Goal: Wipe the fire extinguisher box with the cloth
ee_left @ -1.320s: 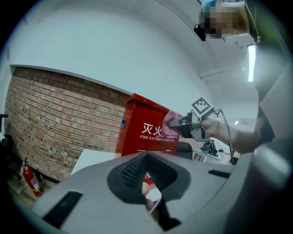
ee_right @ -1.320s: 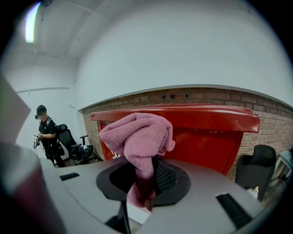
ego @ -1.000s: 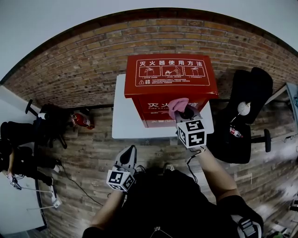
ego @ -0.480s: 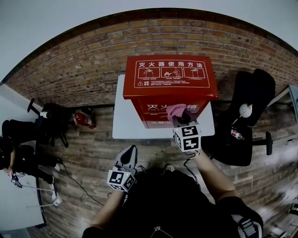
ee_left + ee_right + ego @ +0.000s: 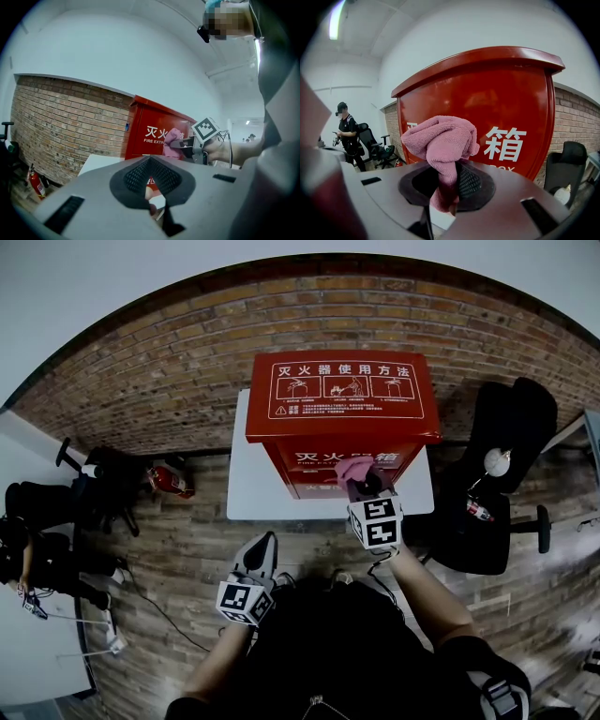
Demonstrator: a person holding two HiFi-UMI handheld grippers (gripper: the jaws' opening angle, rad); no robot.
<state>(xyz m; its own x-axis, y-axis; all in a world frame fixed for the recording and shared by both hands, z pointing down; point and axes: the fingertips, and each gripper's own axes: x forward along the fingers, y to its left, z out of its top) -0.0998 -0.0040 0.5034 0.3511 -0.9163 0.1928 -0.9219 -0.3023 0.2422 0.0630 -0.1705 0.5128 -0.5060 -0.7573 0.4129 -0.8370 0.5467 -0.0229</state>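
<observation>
The fire extinguisher box (image 5: 342, 418) stands upright on a white platform (image 5: 248, 479) with a brick wall behind it. Its sloping lid carries the instruction panel, and its red front faces the person. No surface of the box shows a streak, damp patch or clean band, so how much has been wiped cannot be read from it. Judging by where the cloth sits, the front face is the part in hand. The lid and the sides would be left to do.

The right gripper (image 5: 367, 486) is raised in front of the box, just below the lid's overhang and beside the white lettering. Its jaws are clamped tight on the cloth, which fills the gap between the pads. The left gripper (image 5: 150, 164) hangs low and well back from the box, pointed towards it. Its jaws are closed together with nothing between them, and it touches nothing.

The cloth (image 5: 440, 140) is pink terry, pinched at its lower end so that the rest bunches up in a loose knot above the jaws. It lies over the upper part of the box's front, either pressed to the red metal or just off it. The views do not settle whether it makes contact.
</observation>
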